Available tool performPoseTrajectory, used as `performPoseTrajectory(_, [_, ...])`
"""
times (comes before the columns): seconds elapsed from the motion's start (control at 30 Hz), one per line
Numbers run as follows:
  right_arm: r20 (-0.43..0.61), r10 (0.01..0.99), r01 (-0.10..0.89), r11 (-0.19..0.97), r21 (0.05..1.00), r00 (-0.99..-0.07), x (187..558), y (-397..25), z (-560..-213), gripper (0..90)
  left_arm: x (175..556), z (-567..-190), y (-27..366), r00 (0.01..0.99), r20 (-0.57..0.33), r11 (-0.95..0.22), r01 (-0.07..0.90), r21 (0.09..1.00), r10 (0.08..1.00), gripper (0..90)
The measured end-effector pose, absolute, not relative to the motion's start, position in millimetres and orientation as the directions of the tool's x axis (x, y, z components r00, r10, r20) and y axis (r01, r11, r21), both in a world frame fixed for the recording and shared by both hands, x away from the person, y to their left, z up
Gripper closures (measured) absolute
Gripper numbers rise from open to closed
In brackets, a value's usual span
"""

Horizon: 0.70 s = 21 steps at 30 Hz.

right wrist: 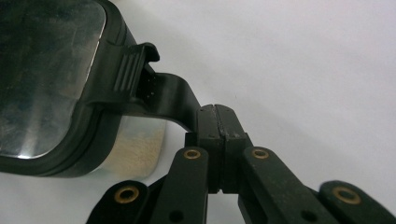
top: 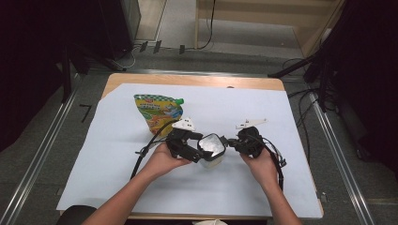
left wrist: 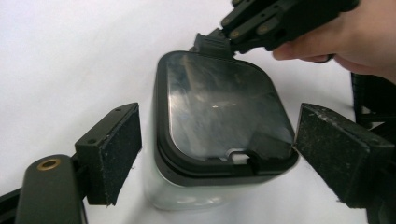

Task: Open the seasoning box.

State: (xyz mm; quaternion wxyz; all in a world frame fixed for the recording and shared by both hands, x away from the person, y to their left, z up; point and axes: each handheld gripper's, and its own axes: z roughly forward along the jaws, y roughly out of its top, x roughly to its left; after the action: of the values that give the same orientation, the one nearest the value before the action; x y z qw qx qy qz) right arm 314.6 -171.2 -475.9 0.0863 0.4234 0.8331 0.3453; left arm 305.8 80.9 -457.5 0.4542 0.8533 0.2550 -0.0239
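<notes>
A clear container (top: 212,149) with a black-rimmed, see-through lid (left wrist: 219,116) stands on the white sheet (top: 263,108) at the table's middle. My left gripper (left wrist: 219,154) is open and straddles the container. Its right pad (left wrist: 336,149) meets the lid's corner, while its left pad (left wrist: 114,149) stands a little off the wall. My right gripper (right wrist: 215,121) is shut on the lid's black latch tab (right wrist: 173,100), which sticks out from the lid (right wrist: 42,79) at the container's right side. In the high view the right gripper (top: 228,141) sits just right of the container.
A green and yellow snack pouch (top: 157,110) lies on the sheet behind my left hand. The wooden table's far edge (top: 197,80) runs beyond it. Black cables trail from both grippers toward the table's front.
</notes>
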Motion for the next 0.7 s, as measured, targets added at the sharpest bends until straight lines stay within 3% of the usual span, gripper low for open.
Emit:
performPoseTrajectory(0.3, [0.148, 0.759, 0.645, 0.412, 0.644, -0.634, 319, -170, -476, 90.0, 294, -467, 73, 0.88, -0.184, -0.535, 0.419, 0.734, 0.438, 14.0])
performPoseTrajectory(0.7, [0.148, 0.765, 0.649, 0.409, 0.641, -0.627, 318, -169, -477, 90.0, 288, -475, 65, 0.879, -0.101, -0.534, 0.371, 0.76, 0.467, 14.3])
